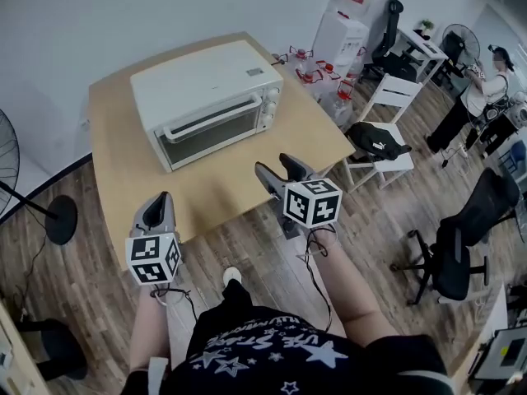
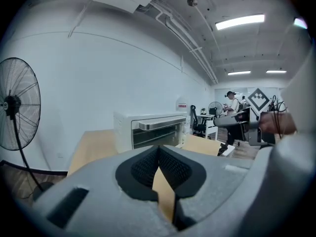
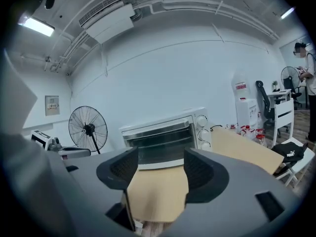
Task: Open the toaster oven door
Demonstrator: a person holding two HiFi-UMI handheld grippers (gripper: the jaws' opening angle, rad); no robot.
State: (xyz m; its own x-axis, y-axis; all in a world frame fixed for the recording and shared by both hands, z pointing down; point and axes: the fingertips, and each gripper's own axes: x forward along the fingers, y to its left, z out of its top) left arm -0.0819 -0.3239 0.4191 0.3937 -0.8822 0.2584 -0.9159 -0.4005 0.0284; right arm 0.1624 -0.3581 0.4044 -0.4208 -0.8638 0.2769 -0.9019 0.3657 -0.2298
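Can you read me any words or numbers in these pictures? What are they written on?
No text can be read for sure.
Print on the person's shirt: white letters and stars, upside down and blurred, unreadable.
Small label on top of the toaster oven: too small to read.
Red label on the water dispenser: too small to read.
The wall notice: too small to read.
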